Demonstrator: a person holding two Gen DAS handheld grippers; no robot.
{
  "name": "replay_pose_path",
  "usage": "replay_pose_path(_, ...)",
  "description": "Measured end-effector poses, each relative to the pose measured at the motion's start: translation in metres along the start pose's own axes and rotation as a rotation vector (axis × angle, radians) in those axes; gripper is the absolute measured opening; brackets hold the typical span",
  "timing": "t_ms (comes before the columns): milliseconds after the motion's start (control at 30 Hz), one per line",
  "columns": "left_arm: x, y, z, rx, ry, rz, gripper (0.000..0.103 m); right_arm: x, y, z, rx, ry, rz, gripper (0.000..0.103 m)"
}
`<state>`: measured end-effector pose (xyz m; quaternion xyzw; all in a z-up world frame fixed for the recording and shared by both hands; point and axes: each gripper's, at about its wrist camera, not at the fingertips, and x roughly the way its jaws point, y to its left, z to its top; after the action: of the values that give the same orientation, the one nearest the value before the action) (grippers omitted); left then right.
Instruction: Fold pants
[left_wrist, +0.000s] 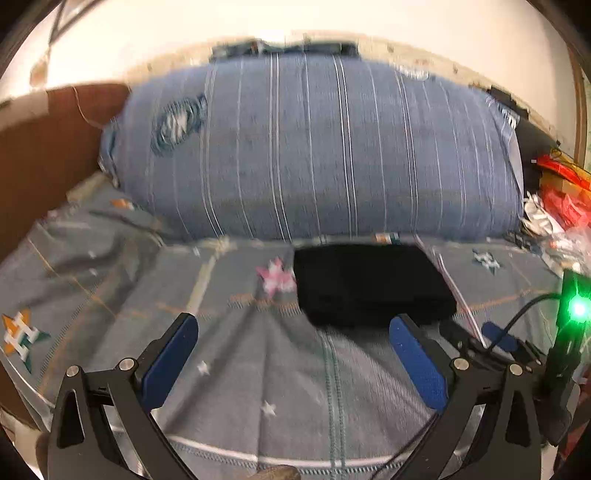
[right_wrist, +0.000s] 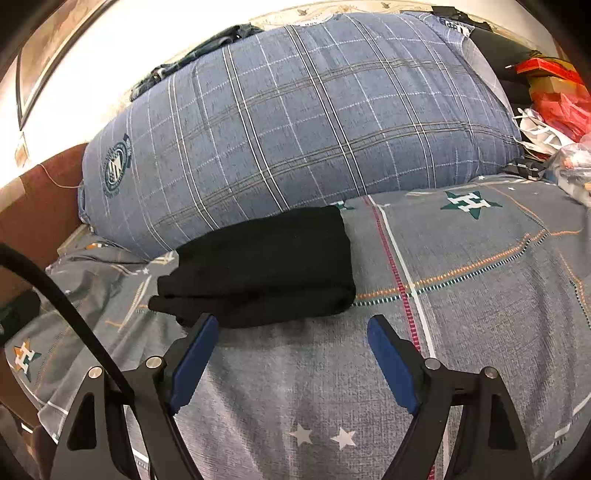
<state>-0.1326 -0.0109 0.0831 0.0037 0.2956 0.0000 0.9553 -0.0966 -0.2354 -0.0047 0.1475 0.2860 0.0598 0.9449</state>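
Bedroom scene: a bed spread with a grey patterned sheet (right_wrist: 480, 295) — stars, orange and green stitched lines, an H-on-star emblem — and a big blue plaid pillow (right_wrist: 295, 110) propped across the head end. Red bags and loose packaging (right_wrist: 554, 99) are heaped at the right edge. Black pants (right_wrist: 266, 266) lie on the sheet in a compact, squared bundle, several layers thick, with their far edge just beside the pillow's base. In the right wrist view the near left corner looks slightly uneven, one layer poking out past the rest. Fabric is matte and very dark; seams and waistband can't be made out. Left tongs (left_wrist: 291, 332) are spread wide with nothing between the blue pads, only bare sheet; the bundle sits just ahead of the right-hand pad. Right tongs (right_wrist: 291, 332) are also spread and empty, the left pad just at the bundle's near edge — touching or not, can't tell. Left wrist view is smeared with motion blur. Judgement: folding looks finished or all but finished, this being the release stage. Next move, if any, calls for little more than tucking in that stray corner, or simply leaving the bundle alone.
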Motion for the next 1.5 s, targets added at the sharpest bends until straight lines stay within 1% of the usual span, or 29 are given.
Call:
replay_pose_path(67, 0.008, -0.002, -0.003, -0.009, 0.035, -0.007, 0.103, 0.003, 0.000, 0.000, -0.008, 0.015, -0.011, 0.088)
replay_pose_path(167, 0.015, -0.006, -0.010, -0.010, 0.066, -0.020, 0.103, 0.005, 0.003, -0.001, -0.022, 0.024, -0.014, 0.088)
replay_pose_path(367, 0.019, -0.015, -0.017, 0.013, 0.092, -0.046, 0.103, 0.008, 0.017, -0.005, -0.089, 0.031, -0.021, 0.089)
replay_pose_path(433, 0.020, -0.017, -0.018, 0.020, 0.100, -0.042, 0.103, 0.010, 0.020, -0.006, -0.099, 0.039, -0.020, 0.090)
replay_pose_path(933, 0.025, -0.021, -0.027, 0.043, 0.126, -0.013, 0.103, 0.013, 0.025, -0.010, -0.133, 0.045, -0.040, 0.091)
replay_pose_path(1200, 0.029, -0.020, -0.029, 0.046, 0.139, -0.019, 0.103, 0.016, 0.030, -0.013, -0.172, 0.056, -0.072, 0.092)
replay_pose_path(1500, 0.035, -0.015, -0.034, 0.028, 0.166, -0.041, 0.103, 0.021, 0.029, -0.014, -0.174, 0.071, -0.085, 0.093)
